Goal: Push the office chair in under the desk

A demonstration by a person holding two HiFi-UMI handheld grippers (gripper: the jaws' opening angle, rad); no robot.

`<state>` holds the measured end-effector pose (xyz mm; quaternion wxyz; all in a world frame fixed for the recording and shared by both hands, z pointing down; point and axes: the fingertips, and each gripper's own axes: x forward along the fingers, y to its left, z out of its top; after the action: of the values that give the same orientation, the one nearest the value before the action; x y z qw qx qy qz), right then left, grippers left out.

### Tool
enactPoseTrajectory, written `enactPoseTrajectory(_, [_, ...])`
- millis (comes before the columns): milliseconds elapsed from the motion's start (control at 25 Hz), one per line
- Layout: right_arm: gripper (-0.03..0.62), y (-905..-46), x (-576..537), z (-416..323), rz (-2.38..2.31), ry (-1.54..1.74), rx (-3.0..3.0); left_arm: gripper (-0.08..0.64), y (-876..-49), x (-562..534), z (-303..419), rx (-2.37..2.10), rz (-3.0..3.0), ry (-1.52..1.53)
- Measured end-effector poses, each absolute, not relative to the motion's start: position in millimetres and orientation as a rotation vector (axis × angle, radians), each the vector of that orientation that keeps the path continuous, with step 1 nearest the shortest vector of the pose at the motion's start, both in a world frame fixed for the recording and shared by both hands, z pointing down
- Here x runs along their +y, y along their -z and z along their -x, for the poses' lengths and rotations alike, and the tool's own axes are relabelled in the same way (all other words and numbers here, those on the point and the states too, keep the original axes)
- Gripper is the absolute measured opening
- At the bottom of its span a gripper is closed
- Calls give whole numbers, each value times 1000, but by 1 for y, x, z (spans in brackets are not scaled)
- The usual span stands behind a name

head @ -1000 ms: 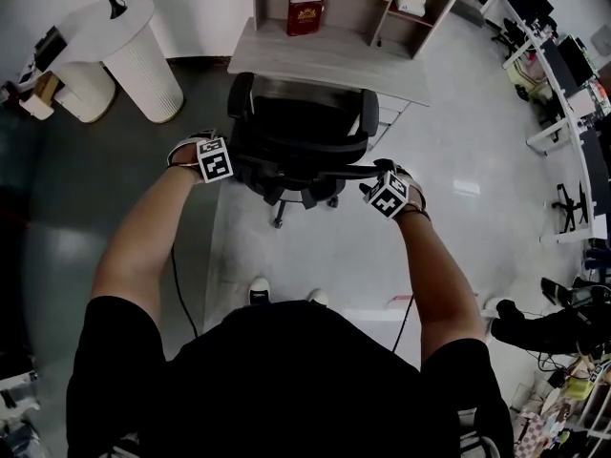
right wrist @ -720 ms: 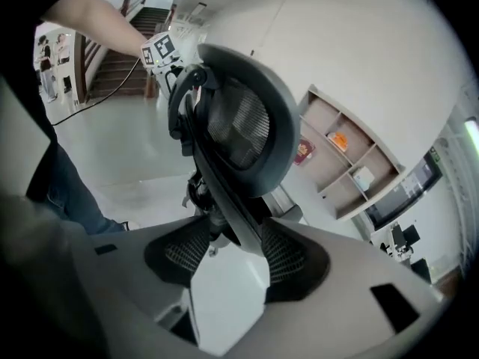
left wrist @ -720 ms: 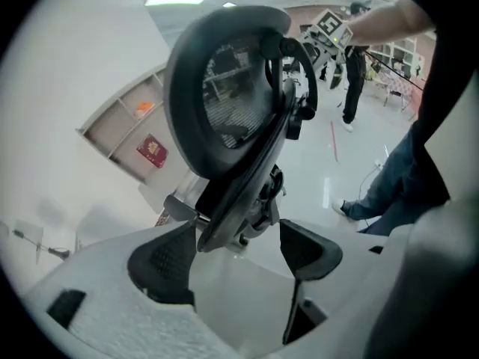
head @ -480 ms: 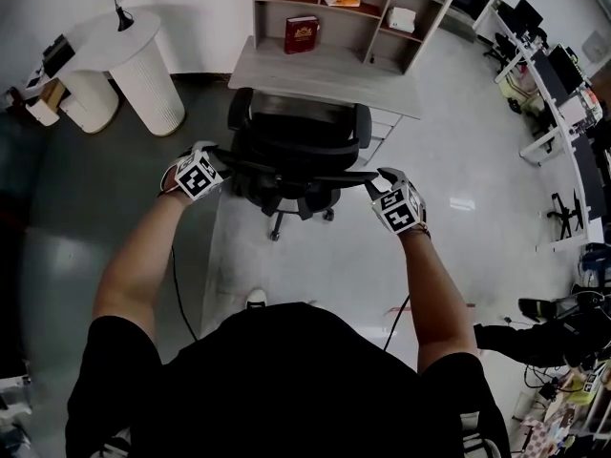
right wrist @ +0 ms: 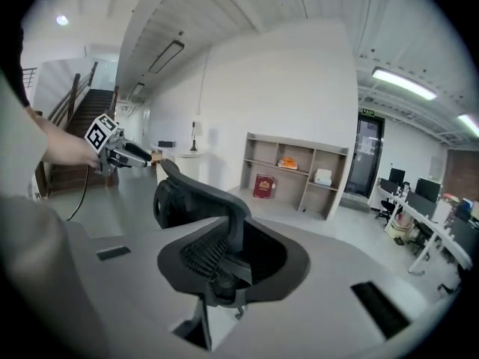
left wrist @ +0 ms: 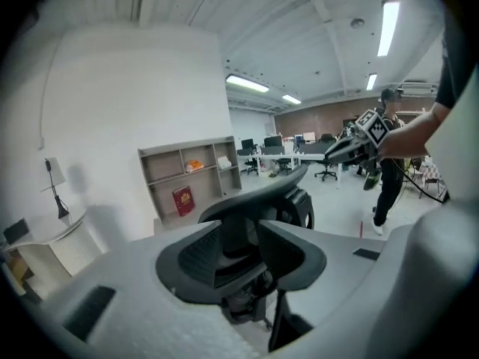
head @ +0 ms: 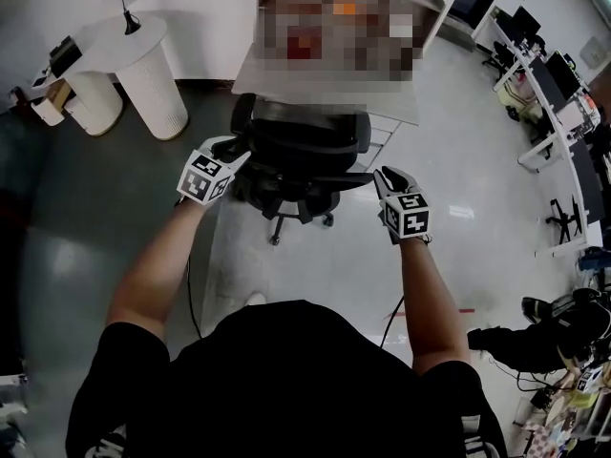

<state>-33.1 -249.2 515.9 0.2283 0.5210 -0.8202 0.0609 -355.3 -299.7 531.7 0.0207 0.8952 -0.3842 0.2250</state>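
Standing behind the office chair [head: 301, 146], the person has a claw on each end of its backrest's top rim. The chair sits dead ahead at 12 o'clock, its seat nosed up to the front edge of the desk [head: 277, 84] but not yet tucked beneath. The left gripper [left wrist: 243, 254] has just been closing and is roughly half shut. Its dark pads sit either side of the rim at the backrest's 10 o'clock corner, pressed to it as far as I can make out. The right gripper [right wrist: 224, 264] has been closing too and is narrower, nearly shut, pinching the thin rim at the 2 o'clock corner.

I'd say the shove itself is what remains. The armrests [head: 368, 122] stand out wide at 11 and 1 o'clock, and if they ride as high as the desktop they'll knock its edge instead of passing under. Pushing high up at the rim could tip the backrest or rock the chair rather than roll it, and a harder push from one hand would swivel the seat askew. The castor base [head: 286, 219] may snag the white unit [head: 387, 141] under the desk at 1 o'clock. A cable [head: 188, 294] trails beside the left arm near the feet, easy to tread on
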Motion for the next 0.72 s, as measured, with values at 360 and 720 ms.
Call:
enactPoseTrajectory(360, [26,-468,-228,33,-1570,-159,-2349,27,-479,-272,341,-1238,-2804,-369])
enactPoseTrajectory(720, [20,-447,-210,38,-1615,-145,-2383,17,-474,-258,343,-1197,-2778,-309])
